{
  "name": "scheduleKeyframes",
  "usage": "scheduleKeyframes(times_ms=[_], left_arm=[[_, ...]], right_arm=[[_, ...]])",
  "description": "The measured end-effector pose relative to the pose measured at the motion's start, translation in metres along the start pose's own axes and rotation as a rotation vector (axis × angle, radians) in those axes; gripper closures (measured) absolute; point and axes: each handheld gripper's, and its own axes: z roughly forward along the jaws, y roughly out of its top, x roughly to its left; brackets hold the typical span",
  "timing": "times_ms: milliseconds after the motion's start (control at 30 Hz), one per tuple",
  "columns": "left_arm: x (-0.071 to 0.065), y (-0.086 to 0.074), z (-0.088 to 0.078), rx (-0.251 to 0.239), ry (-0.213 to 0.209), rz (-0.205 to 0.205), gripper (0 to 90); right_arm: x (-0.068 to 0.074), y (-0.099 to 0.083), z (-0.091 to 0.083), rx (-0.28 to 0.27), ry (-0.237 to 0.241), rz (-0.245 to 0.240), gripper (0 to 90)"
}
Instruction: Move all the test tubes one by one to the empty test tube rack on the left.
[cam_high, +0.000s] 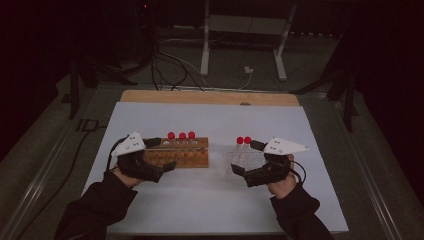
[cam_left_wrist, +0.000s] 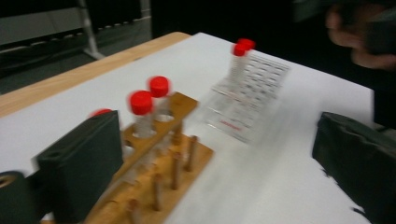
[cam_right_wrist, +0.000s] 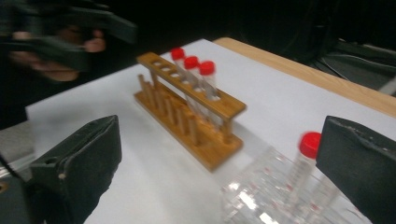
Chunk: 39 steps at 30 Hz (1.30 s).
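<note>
A wooden tube rack (cam_high: 186, 153) stands left of centre on the white sheet, with three red-capped tubes (cam_high: 182, 136) in its back row. My left gripper (cam_high: 165, 153) is open at the rack's left end, one jaw behind it and one in front. In the left gripper view the wooden rack (cam_left_wrist: 159, 158) lies by the left jaw of my left gripper (cam_left_wrist: 219, 172). A clear plastic rack (cam_high: 245, 161) holds two red-capped tubes (cam_high: 243, 140). My right gripper (cam_high: 243, 157) is open around it. In the right gripper view a capped tube (cam_right_wrist: 309, 144) stands by the right jaw of my right gripper (cam_right_wrist: 219, 168).
A white sheet (cam_high: 215, 200) covers a wooden table whose far edge (cam_high: 210, 97) shows bare wood. Beyond it on the floor are a metal stand (cam_high: 242, 37) and cables (cam_high: 170, 65). The person's dark sleeves come in from the bottom.
</note>
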Motion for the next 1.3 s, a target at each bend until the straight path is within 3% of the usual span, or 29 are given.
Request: scheduleKeyframes(times_ms=[267, 533, 633, 767, 800, 933, 1300], left_arm=[[-0.019, -0.016, -0.005, -0.003, -0.042, 0.033, 2.1], [-0.026, -0.026, -0.007, 0.008, -0.04, 0.042, 2.1], [-0.026, -0.027, -0.008, 0.0, -0.039, 0.043, 2.0], [-0.025, -0.028, -0.007, -0.004, -0.029, 0.041, 2.1], [-0.024, -0.028, -0.007, -0.002, -0.028, 0.041, 2.1], [-0.024, -0.029, -0.007, -0.001, -0.03, 0.036, 2.1], [-0.022, -0.031, -0.006, -0.001, -0.03, 0.026, 2.1]], right_arm=[[-0.021, -0.016, 0.01, 0.074, -0.105, 0.026, 0.4], [-0.041, -0.031, 0.016, 0.129, -0.215, 0.057, 21.0], [-0.047, -0.034, 0.018, 0.141, -0.227, 0.071, 31.7], [-0.05, -0.036, 0.022, 0.175, -0.244, 0.056, 42.9], [-0.05, -0.036, 0.023, 0.188, -0.26, 0.038, 44.3], [-0.055, -0.037, 0.029, 0.202, -0.27, 0.049, 51.5], [-0.062, -0.038, 0.044, 0.25, -0.304, 0.077, 59.4]])
